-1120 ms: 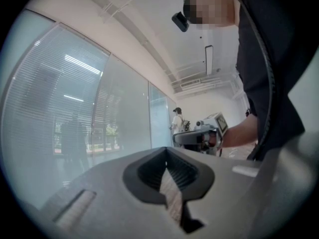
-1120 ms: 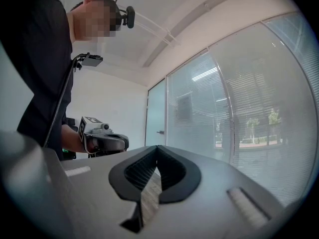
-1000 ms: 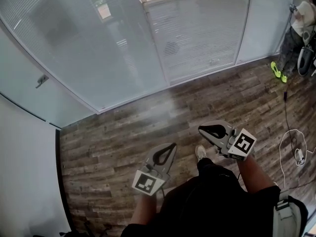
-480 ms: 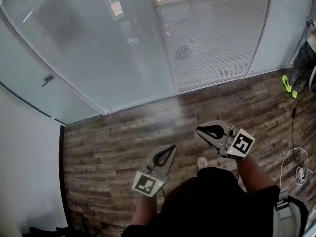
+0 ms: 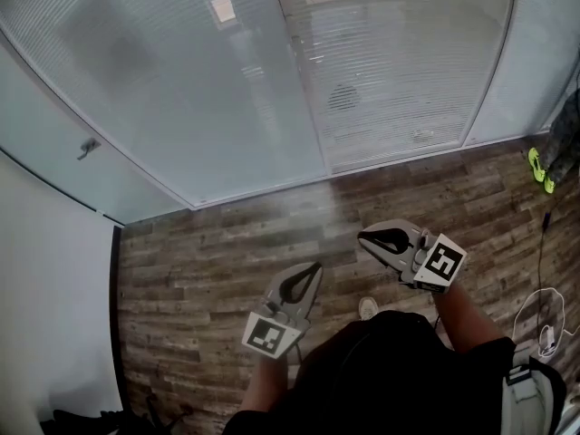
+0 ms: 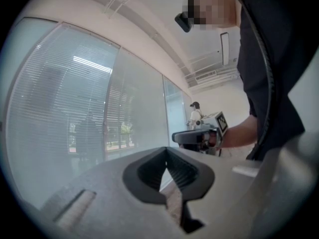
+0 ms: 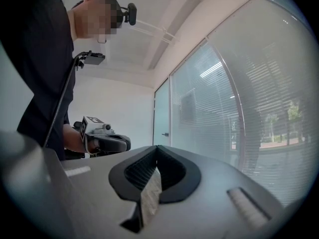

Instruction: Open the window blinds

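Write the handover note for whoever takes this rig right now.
Left tool: shut, empty, held over the wood floor.
Right tool: shut, empty, beside the left one.
Blinds: lowered, slats look closed; they are ahead and neither tool touches them.
Done: nothing on the blinds yet.
Left: step up to the blinds, find their control (none visible from here), and open the slats.

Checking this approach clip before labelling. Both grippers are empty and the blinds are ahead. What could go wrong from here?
1. No cord or wand shows on the blinds, which seem to sit behind glass, so there may be nothing to grab.
2. The left gripper and right gripper are both shut and empty, so they must open before any grab.
3. The white cable on the floor at the person's right could catch a foot.
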`<state>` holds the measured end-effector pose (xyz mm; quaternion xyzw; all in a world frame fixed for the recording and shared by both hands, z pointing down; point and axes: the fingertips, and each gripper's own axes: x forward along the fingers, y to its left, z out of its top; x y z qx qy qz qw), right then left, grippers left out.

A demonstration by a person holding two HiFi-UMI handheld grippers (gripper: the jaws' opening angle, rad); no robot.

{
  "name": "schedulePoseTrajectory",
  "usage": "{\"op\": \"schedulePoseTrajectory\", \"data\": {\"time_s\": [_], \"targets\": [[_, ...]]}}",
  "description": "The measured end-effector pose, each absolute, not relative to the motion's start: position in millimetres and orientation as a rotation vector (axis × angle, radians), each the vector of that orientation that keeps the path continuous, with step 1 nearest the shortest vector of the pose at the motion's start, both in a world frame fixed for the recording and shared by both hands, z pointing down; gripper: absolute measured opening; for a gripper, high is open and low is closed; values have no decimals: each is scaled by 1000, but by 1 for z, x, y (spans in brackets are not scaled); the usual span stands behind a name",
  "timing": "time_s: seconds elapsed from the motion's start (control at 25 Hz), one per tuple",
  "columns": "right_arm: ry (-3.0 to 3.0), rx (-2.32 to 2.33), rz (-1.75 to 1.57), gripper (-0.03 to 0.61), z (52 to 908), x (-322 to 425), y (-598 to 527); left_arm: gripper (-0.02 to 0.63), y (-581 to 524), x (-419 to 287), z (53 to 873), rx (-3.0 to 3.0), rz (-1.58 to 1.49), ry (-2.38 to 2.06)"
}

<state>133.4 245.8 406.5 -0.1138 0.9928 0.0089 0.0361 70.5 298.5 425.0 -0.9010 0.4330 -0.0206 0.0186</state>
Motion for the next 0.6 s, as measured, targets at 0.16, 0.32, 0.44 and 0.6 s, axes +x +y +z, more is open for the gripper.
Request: {"op": "schedulePoseTrajectory", "data": {"time_s": [0.16, 0.32, 0.44, 0.6], "targets": [[3043, -364, 23, 5, 410, 147, 223, 5, 277, 80, 426, -2791, -76, 1345], [3046, -350, -1, 5, 413, 157, 207, 5, 258, 86, 426, -2781, -87, 1362], [3037, -352, 15, 5, 411, 165, 194, 5, 246, 92, 425, -2766, -92, 1372], [3038, -336, 9, 5, 414, 173, 182, 5, 234, 99, 426, -2753, -107, 1388]]}}
